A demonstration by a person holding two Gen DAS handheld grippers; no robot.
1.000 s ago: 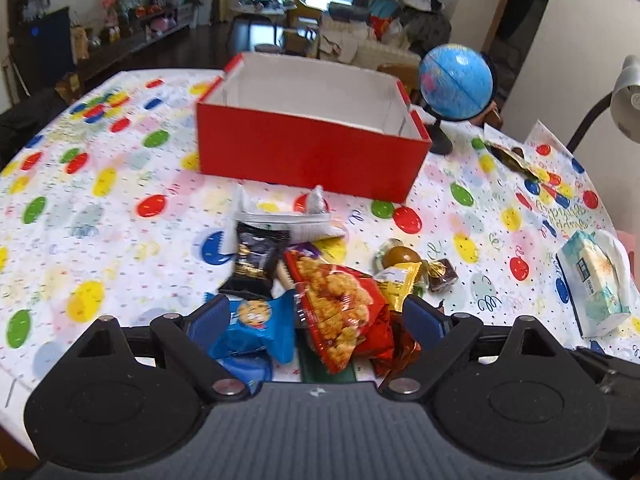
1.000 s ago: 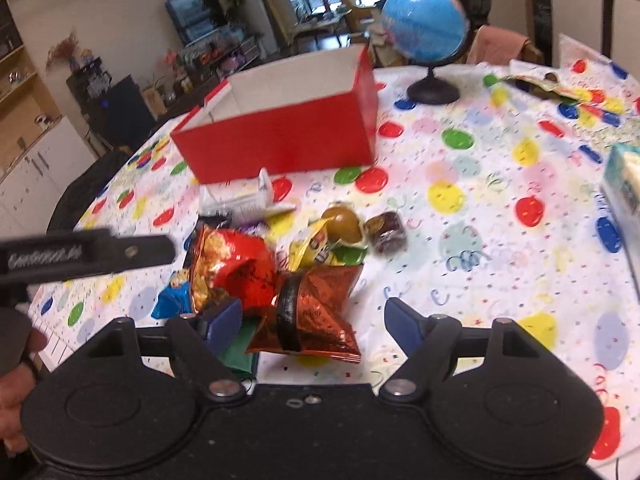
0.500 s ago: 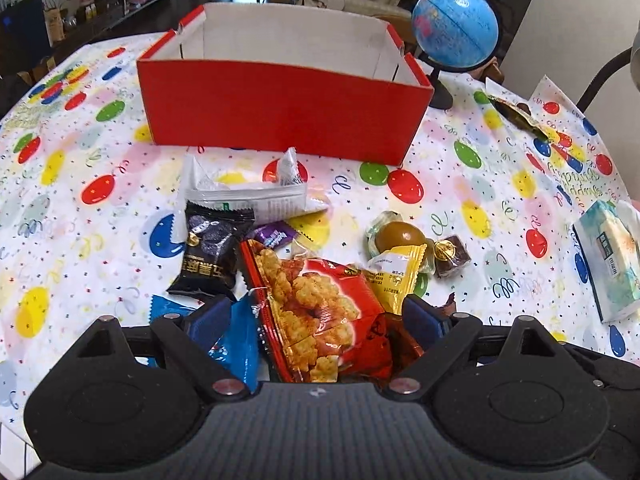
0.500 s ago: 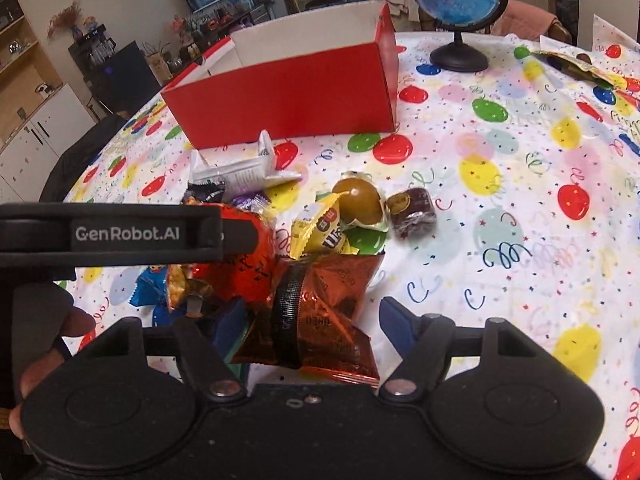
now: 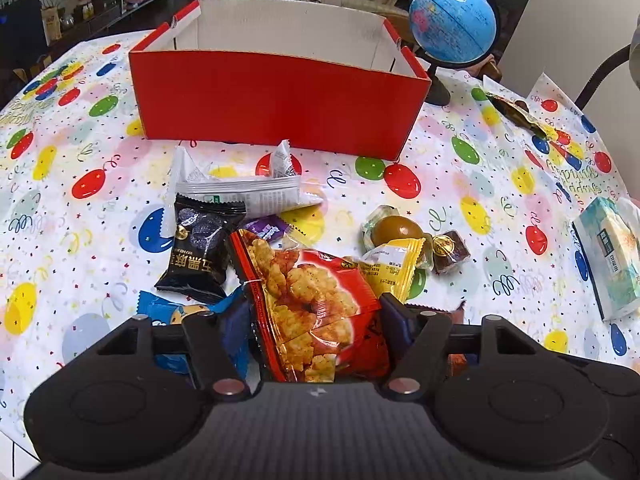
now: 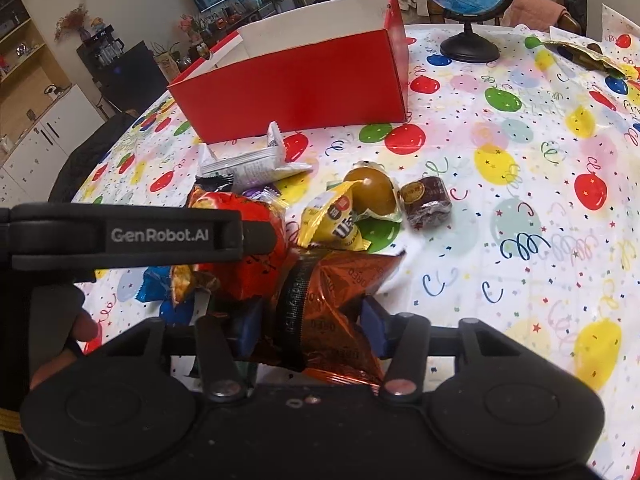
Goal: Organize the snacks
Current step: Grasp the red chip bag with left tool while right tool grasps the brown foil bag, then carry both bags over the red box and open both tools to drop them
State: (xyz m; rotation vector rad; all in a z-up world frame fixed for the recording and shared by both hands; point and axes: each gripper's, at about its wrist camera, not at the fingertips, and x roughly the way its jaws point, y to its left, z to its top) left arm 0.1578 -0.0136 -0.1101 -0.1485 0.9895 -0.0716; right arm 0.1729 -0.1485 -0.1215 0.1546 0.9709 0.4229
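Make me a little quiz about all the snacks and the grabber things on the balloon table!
1. True or false: the red box stands beyond the snack pile, open at the top.
2. What lies between the left gripper fingers?
A. the globe
B. the red rice-cracker bag
C. the tissue pack
3. Fill in: the right gripper has its fingers on either side of a shiny ______ foil packet.

Key: 1 true. 2 B. 3 copper-orange.
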